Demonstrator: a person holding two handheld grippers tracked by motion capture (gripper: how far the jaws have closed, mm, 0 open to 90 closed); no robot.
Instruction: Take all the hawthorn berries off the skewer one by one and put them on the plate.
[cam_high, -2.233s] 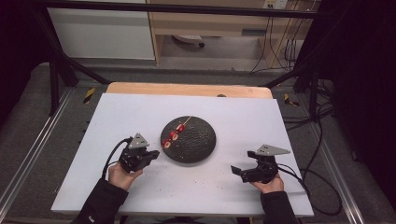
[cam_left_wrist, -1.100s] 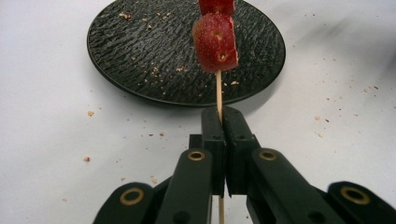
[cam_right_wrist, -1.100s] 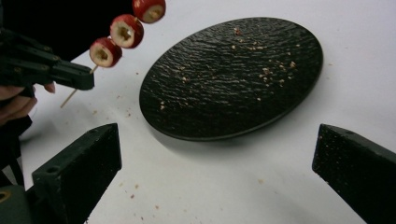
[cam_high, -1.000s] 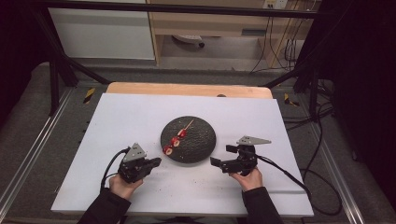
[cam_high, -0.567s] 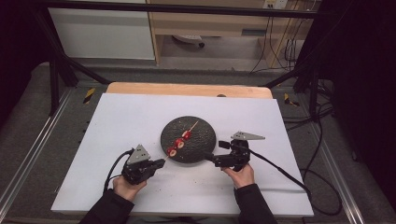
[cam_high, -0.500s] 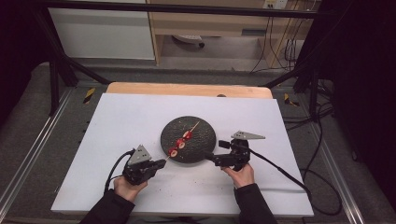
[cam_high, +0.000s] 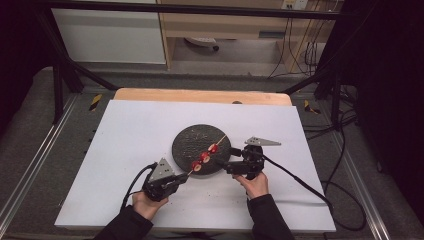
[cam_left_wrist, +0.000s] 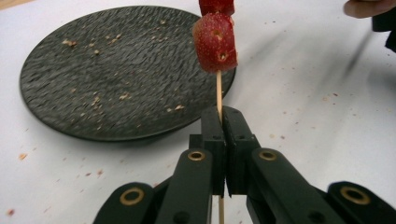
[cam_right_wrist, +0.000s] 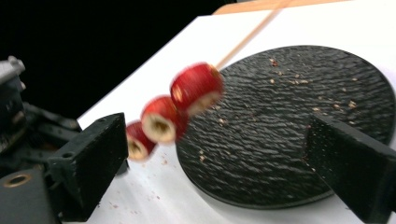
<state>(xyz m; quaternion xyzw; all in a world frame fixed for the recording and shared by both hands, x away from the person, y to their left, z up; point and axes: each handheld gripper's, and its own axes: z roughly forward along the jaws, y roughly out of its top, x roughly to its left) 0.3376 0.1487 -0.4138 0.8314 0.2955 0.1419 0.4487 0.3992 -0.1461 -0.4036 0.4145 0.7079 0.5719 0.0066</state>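
Item: wooden skewer (cam_left_wrist: 218, 91) carrying three red fruit pieces (cam_high: 204, 157), cut ends showing pale centres in the right gripper view. The skewer is held off the table at a slant, its lower end toward the person and its bare tip rising above the far part of the plate. The fruit pieces hang over the near rim of the plate.

Item: left gripper (cam_high: 176, 181), in the person's left hand (cam_high: 144, 204) at the near left of the table. Jaws pressed together on the bare lower end of the skewer; in the left gripper view the stick runs up from between the two black pads to the lowest fruit piece (cam_left_wrist: 215, 43).

Item: right gripper (cam_high: 226, 161), in the person's right hand (cam_high: 255, 184), at the plate's right edge. Jaws stand wide apart, have just been closing a little, and press on nothing. In the right gripper view the fruit pieces (cam_right_wrist: 161, 117) lie just beside the left jaw.

Item: round black plate (cam_high: 187, 145) with a ridged surface, middle of the table, scattered with pale crumbs (cam_left_wrist: 95, 99).

Item: white table top (cam_high: 125, 130), flecked with small reddish specks (cam_left_wrist: 21, 156) near the plate.

Item: cable (cam_high: 295, 176) trailing from the right gripper off the table's right side.
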